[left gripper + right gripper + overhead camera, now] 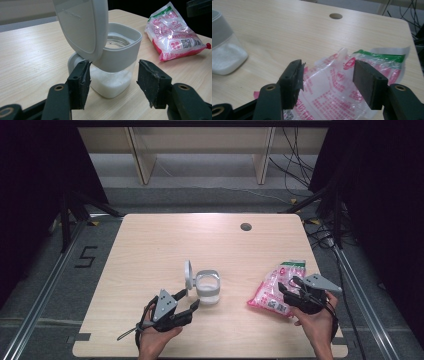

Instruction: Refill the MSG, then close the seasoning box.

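A clear jar (208, 290) with a grey collar stands mid-table, part full of white granules (112, 81). Its grey flip lid (188, 274) is swung up on the left side. My left gripper (187, 300) sits low at the jar's near left, open, its jaws either side of the jar's front without pressing on it (113, 67). A pink and clear plastic bag (274, 289) of white granules lies flat at the right (175, 37). My right gripper (290, 284) hovers open over the bag's near end, and the crinkled bag (332, 82) shows between its pads.
The light wooden table (150, 245) has a round cable hole (245, 226) at the back right. The bag lies close to the table's right edge. Dark stands and loose cables (295, 165) are on the floor beyond the table.
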The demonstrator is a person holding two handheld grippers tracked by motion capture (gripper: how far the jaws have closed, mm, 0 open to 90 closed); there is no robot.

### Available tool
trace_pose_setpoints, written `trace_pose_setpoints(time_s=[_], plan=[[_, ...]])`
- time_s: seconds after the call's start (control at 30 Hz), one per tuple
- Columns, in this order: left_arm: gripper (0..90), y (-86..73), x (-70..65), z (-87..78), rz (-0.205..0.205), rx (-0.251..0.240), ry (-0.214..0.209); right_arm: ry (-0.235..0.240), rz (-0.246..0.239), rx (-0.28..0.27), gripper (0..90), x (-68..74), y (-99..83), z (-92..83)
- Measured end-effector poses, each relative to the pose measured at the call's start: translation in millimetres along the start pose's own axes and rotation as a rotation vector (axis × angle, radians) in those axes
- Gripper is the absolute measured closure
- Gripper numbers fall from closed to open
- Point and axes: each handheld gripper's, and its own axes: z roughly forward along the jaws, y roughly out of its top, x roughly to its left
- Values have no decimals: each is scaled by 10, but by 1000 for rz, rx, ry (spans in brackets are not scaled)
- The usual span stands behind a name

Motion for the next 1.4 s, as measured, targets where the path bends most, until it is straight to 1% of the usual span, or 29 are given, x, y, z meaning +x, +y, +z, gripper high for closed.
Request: trace_pose_setpoints(time_s=[0.07,0.1,0.13,0.23,0.3,0.33,0.4,0.43,0.47,0.5,0.53,0.6,0.63,0.67,0.73,0.77,0.8,0.83,0.87,0.93,0.97,1.0,1.03,1.07,1.1,1.13,1.23,1.27,1.4], plan=[[436,-3,12,-2,-4,-7,-2,5,-38,-7,413,-5,-9,19],[437,1,18,-15,1,4,1,10,-7,9,413,38,-19,12],[441,-1,30,-21,6,4,1,14,-51,8,412,14,-19,15],[472,-15,66,-37,8,4,16,25,-48,6,412,45,-36,24],[520,-17,99,-45,29,11,20,25,-25,16,411,82,-45,11],[540,-18,113,-43,27,2,14,32,-45,14,411,74,-44,6],[590,-2,139,-58,48,2,15,39,-34,14,411,103,-58,3],[615,-3,147,-57,40,1,20,37,-55,12,411,94,-60,13],[660,1,163,-56,52,7,26,39,-9,29,410,144,-73,-6],[683,4,181,-54,62,0,23,46,-39,21,410,136,-79,14],[707,1,194,-53,48,-12,23,48,-33,31,410,146,-83,0],[768,0,226,-42,37,-5,20,56,-67,30,409,131,-87,17],[792,4,257,-31,58,-13,19,54,-69,25,409,136,-94,24],[822,6,266,-30,51,-7,30,50,-50,31,409,161,-101,23],[854,15,280,-34,49,-5,47,54,-89,31,409,139,-97,20],[875,19,296,-28,57,-13,44,55,-82,30,409,143,-99,19],[888,24,303,-35,57,-1,56,57,-77,23,409,149,-101,25],[892,21,310,-14,47,-9,65,61,-78,22,409,150,-101,17],[894,33,324,-12,76,5,78,62,-90,24,409,151,-100,19],[894,36,335,22,58,-10,70,63,-78,29,410,176,-103,14],[894,50,347,27,70,-1,65,67,-79,34,410,178,-105,19],[894,55,351,30,70,-6,64,63,-47,47,409,214,-109,6],[894,64,345,31,58,-10,62,71,-77,36,409,189,-105,15],[894,81,345,21,76,-3,64,69,-72,32,410,196,-108,13],[894,87,342,24,71,-12,63,66,-37,38,410,228,-112,-3],[894,99,342,27,68,-11,60,65,-89,28,409,194,-105,11],[894,145,337,26,79,-19,59,66,-99,27,409,208,-111,22],[894,159,329,27,76,-23,57,80,-101,25,409,210,-111,22],[894,208,317,17,97,-24,54,83,-88,34,407,248,-120,34]])
